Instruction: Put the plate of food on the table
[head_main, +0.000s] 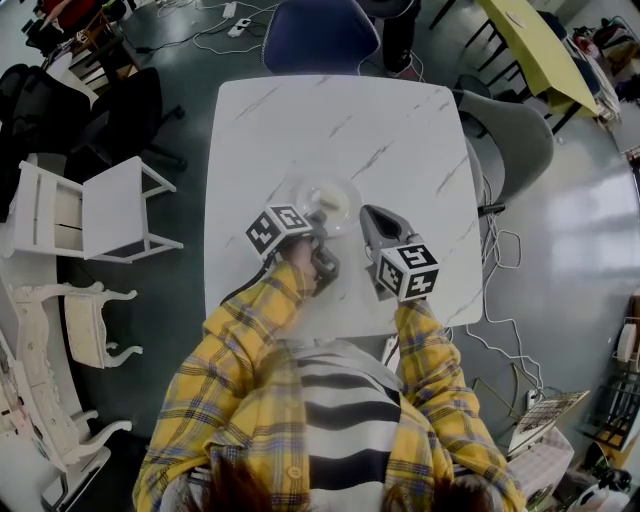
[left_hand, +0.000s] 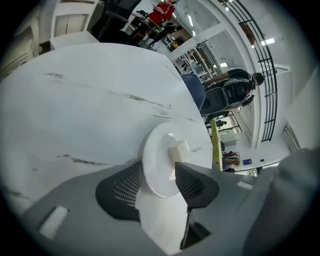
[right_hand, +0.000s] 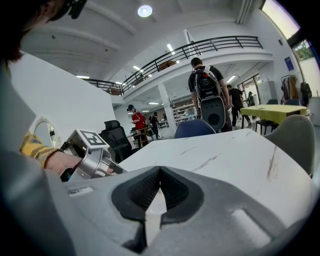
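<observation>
A pale round plate (head_main: 322, 200) with a whitish piece of food (head_main: 327, 195) lies on the white marble table (head_main: 340, 120), a little nearer than its middle. My left gripper (head_main: 318, 222) reaches the plate's near rim. In the left gripper view the plate (left_hand: 160, 150) and food (left_hand: 178, 150) stand edge-on between the jaws of the left gripper (left_hand: 158, 168). The dark pads sit on either side of the rim with room to spare. My right gripper (head_main: 370, 215) lies just right of the plate. Seen in its own view, the right gripper (right_hand: 160, 171) has its tips together and holds nothing.
A blue chair (head_main: 320, 35) stands at the table's far side and a grey chair (head_main: 515, 140) at its right. White furniture (head_main: 110, 205) stands left of the table, a yellow table (head_main: 535, 45) at the back right. People (right_hand: 205, 85) stand in the background.
</observation>
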